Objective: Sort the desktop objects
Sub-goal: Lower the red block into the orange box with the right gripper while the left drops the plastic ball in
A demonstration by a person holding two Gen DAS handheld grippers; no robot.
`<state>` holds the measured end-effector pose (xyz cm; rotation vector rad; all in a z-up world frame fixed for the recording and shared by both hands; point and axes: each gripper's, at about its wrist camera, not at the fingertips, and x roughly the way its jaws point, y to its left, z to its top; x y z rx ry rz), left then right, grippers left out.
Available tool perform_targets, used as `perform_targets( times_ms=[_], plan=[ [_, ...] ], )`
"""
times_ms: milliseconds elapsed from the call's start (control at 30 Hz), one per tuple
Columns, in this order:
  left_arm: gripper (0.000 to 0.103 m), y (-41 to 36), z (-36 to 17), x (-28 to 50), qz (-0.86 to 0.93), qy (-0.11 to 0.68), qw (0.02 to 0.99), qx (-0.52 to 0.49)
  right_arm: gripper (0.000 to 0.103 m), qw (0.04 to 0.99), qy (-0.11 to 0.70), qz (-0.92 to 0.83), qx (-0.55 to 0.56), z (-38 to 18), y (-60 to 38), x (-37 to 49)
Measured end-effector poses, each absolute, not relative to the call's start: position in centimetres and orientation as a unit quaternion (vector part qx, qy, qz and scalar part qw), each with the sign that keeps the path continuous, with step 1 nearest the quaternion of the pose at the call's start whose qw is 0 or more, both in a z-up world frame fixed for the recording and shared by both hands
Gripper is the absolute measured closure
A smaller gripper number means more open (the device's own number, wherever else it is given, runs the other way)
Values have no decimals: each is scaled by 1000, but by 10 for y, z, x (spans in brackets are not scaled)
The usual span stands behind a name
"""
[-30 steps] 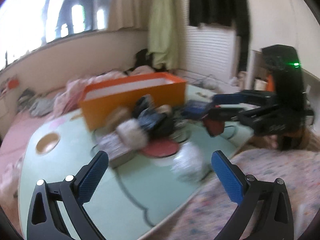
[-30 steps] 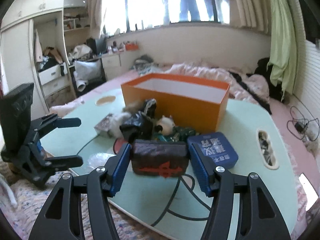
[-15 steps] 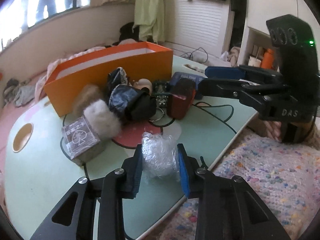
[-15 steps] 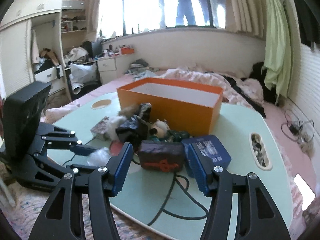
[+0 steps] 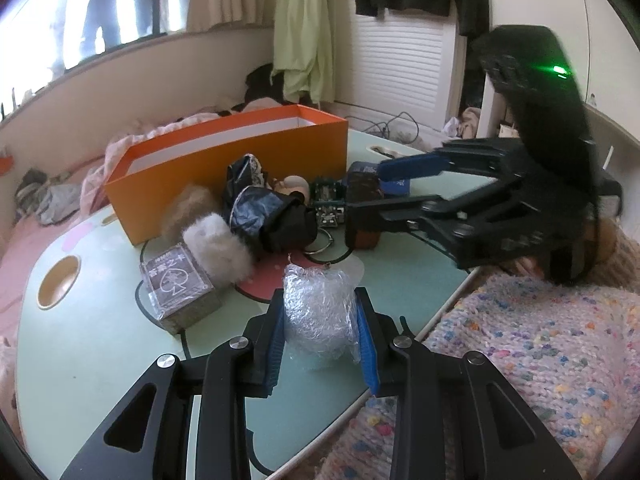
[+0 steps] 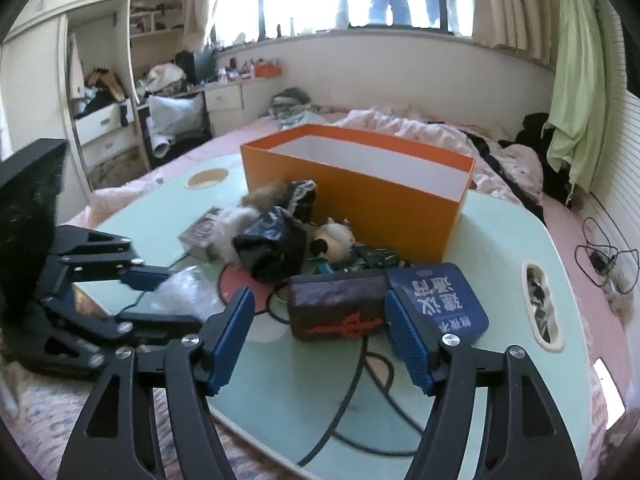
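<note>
My left gripper (image 5: 320, 344) is shut on a crumpled clear plastic wrap ball (image 5: 318, 314) near the table's front edge; it also shows in the right wrist view (image 6: 188, 284). My right gripper (image 6: 320, 340) is open, its fingers on either side of a dark brown pouch with a red knot (image 6: 340, 306) without touching it. The pouch lies on the table next to a blue tin (image 6: 438, 298). An open orange box (image 6: 356, 188) stands behind a heap of small objects.
The heap holds a black bag (image 5: 276, 216), two fur pom-poms (image 5: 218, 246), a clear card box (image 5: 178, 288), a small doll head (image 6: 334, 240) and a green item (image 5: 328, 200). A black cable (image 6: 360, 380) runs over the mint table (image 5: 100, 344). A knitted blanket (image 5: 540, 360) lies at the right.
My left gripper went from open to shut on the plastic wrap ball and lifted slightly. My right gripper drew back from the brown pouch and its fingers spread wider.
</note>
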<state>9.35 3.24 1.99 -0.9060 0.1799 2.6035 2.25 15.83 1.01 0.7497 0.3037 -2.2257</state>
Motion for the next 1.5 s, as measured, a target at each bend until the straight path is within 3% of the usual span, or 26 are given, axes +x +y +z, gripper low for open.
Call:
perform_targets(
  times_ms=[267,300,367,700,933,1167,1200,1300,1500],
  plan=[
    [73,31,20,93,925,60,194,-321,35,374,176,-852,323,-2,129,6],
    [73,30,20,93,925,58,194,-321,40,377,185,-844,335,-6,126,4],
    [73,30,21,93,926,58,194,-319,40,381,193,-836,345,-9,123,4],
    [73,15,56,77,940,24,190,-281,41,432,80,-842,312,30,168,12],
    [73,-9,117,-23,954,-15,131,-268,40,398,47,-865,302,82,164,-41],
    [73,-16,85,-104,937,-23,80,-339,40,337,72,-870,354,64,130,-103],
    [71,-17,77,-111,933,-24,75,-352,40,335,75,-866,363,58,128,-108],
    [47,-23,59,-112,925,-43,58,-373,40,316,92,-864,381,41,123,-123],
    [44,-27,52,-106,928,-34,41,-368,39,295,120,-872,372,40,119,-143]
  ],
)
